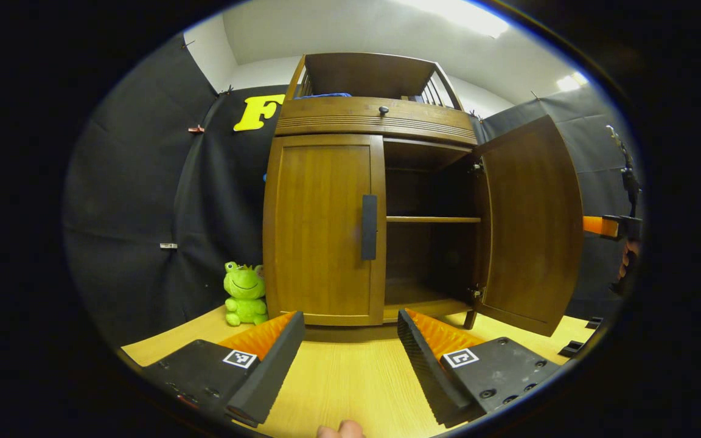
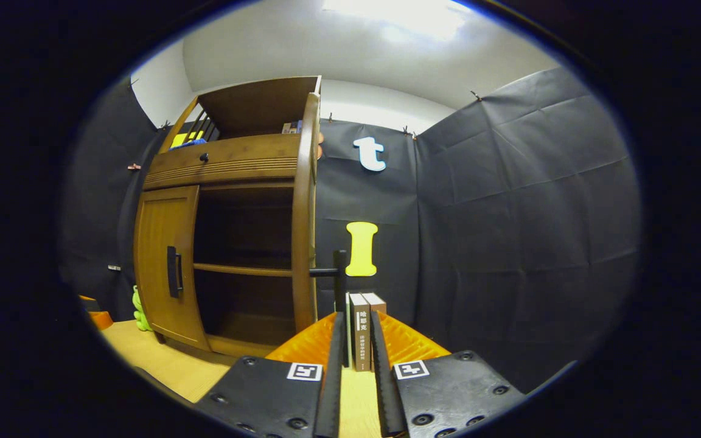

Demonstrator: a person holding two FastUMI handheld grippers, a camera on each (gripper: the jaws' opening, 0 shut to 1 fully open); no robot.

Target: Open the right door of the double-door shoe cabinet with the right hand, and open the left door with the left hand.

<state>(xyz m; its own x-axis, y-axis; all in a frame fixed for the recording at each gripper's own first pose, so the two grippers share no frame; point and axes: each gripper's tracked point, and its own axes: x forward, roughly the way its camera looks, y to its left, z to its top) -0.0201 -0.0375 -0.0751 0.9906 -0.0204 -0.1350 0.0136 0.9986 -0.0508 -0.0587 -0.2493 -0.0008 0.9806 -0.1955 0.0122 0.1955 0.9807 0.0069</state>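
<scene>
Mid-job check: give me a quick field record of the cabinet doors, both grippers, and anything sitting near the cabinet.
right door: swung wide open, interior shelf exposed
left door: closed, its handle untouched
right gripper: fingers nearly together around the right door's handle; actual contact cannot be told
left gripper: open, in front of the cabinet, apart from the left door
nearby: green frog plush on the table left of the cabinet; books standing beyond the right gripper
remaining: left door not yet opened
</scene>
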